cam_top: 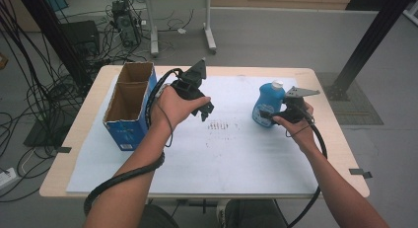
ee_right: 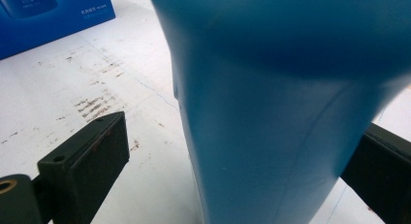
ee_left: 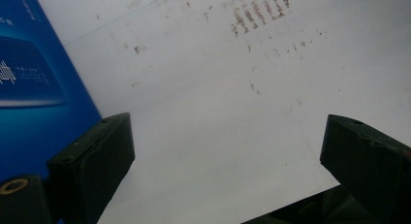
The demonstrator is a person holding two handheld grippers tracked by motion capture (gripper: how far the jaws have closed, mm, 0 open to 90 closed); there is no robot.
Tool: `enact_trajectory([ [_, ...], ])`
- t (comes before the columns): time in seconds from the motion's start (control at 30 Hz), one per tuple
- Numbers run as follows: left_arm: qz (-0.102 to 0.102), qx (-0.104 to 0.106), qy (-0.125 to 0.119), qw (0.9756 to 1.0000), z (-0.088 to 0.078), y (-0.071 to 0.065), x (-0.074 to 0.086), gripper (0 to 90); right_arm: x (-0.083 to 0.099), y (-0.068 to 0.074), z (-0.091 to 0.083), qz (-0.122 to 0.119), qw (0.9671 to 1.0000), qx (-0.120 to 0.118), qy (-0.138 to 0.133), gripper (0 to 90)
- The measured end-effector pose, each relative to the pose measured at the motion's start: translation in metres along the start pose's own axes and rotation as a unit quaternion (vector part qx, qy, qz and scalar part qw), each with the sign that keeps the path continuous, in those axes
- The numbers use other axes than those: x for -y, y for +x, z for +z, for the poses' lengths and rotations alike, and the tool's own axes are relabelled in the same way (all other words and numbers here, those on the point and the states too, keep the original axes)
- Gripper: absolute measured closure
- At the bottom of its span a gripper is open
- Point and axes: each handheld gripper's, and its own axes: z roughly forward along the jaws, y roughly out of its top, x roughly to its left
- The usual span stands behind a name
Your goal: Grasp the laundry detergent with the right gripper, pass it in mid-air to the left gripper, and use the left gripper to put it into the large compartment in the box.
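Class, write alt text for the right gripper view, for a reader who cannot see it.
A blue plastic bottle stands close up between the right gripper's two black jaws, which are open with a gap on the left side. Behind lie a white table sheet with rusty marks and a blue cardboard box.

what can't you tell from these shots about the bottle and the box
- Blue bottle, right gripper view: top and base cut off by the edges.
- Its label, high view: too small to read.
- Blue box, high view: walls hide its floor.
- Right gripper: grip uncertain; left jaw stands apart.
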Motion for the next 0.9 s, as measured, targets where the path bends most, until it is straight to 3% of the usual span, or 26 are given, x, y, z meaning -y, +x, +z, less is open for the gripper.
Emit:
enact_trajectory([
  [0.9,0.001,0.0,-0.001,1.0,-0.0003,-0.0004,0.0003,5.8,-0.0005,0.0007,-0.0002,-0.003,1.0,0.002,-0.001,3.6],
])
